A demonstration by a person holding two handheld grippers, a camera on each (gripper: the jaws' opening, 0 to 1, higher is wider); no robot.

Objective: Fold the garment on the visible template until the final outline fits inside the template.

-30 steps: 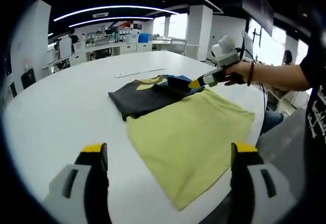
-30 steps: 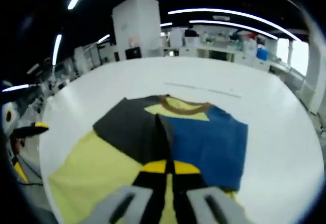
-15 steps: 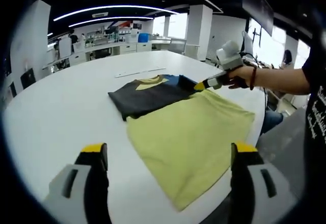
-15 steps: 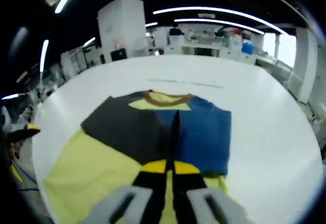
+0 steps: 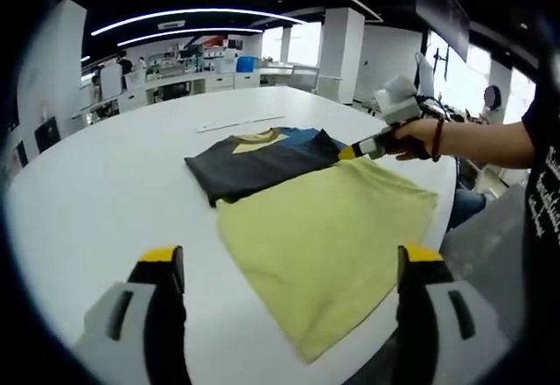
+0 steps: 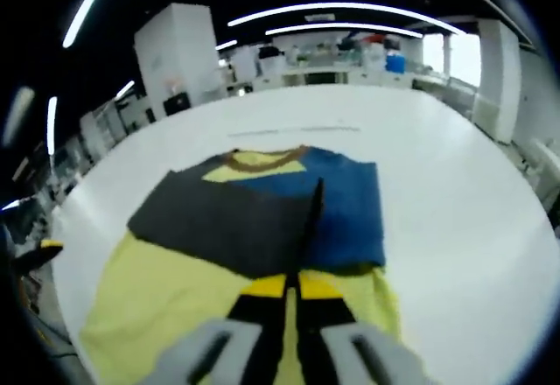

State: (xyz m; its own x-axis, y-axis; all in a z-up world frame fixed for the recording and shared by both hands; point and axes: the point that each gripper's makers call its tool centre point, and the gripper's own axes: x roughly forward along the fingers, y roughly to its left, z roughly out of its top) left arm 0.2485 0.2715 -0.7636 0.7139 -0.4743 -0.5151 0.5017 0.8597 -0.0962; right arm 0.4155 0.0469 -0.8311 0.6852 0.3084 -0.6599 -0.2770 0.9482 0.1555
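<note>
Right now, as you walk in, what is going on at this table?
A person is folding a yellow T-shirt with dark and blue sleeves on a white table, using a handheld gripper in each hand. The right gripper is shut on a dark fold of the shirt near the sleeves. The left gripper hangs open over the near table edge, holding nothing.

White lettering on a black shirt, too blurred to read.

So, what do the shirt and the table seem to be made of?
The shirt looks like soft matte knit cloth, likely cotton: it lies limp, and its dark sleeve lifts into a ridge in the shut right gripper. The table is hard, smooth and white, slightly glossy, perhaps laminate.
</note>
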